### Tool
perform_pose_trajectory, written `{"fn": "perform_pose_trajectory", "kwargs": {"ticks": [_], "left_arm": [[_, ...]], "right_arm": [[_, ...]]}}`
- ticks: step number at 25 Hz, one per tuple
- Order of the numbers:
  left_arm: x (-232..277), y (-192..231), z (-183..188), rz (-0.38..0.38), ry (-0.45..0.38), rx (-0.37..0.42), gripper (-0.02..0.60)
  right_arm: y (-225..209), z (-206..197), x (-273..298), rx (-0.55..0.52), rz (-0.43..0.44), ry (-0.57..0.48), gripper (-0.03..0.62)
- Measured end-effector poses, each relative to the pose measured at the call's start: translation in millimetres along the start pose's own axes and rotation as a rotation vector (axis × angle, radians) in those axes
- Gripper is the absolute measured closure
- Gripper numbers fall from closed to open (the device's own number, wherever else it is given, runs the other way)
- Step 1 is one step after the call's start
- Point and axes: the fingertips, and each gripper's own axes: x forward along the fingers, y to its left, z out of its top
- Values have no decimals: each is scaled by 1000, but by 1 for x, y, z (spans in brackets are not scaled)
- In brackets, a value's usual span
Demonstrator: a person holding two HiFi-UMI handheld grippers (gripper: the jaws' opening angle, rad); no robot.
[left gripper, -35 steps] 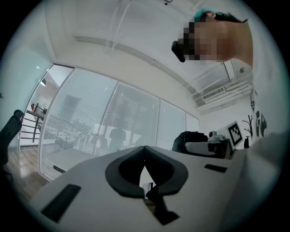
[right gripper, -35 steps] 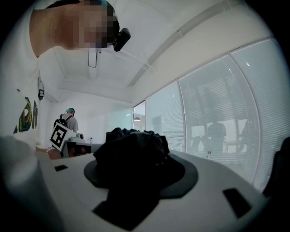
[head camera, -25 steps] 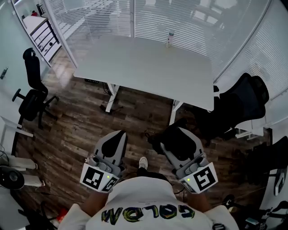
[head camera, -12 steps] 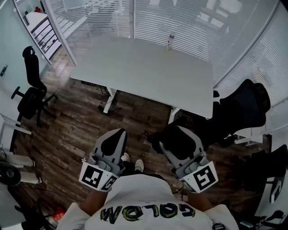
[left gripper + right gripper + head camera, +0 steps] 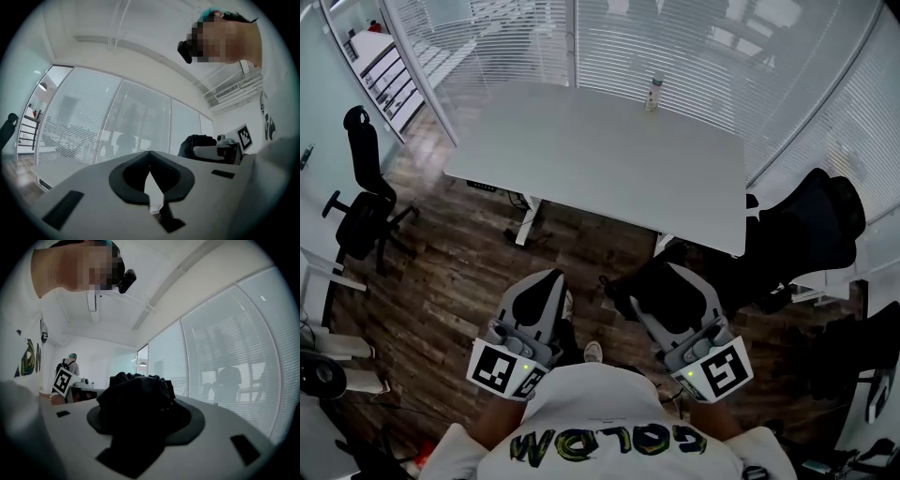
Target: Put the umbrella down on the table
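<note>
Head view, right gripper clamping umbrella, left gripper closed empty, shirt print perhaps GOLDM

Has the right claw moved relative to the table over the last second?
Yes. In the head view the right claw, shut on the black umbrella, has closed in on the table's near edge.

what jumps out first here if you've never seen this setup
The bunched black umbrella clamped in the right hand-held gripper, low and right of centre in the head view, draws the eye first. Ahead of it stands a big white table with a small bottle at its far edge, set against a dark wood floor.
</note>
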Motion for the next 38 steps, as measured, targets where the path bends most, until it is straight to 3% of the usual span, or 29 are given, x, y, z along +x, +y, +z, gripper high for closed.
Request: {"fn": "perform_pose_trajectory", "kwargs": {"ticks": [13, 27, 38], "left_arm": [[54, 110, 11, -17, -14, -13, 571], [123, 263, 28, -52, -11, -37, 571], [163, 317, 28, -76, 19, -53, 571]], "right_arm": [[-31, -1, 115, -16, -15, 8, 352], [-71, 0, 280, -27, -42, 25, 352], [-103, -7, 338, -11, -80, 48, 352]]}}
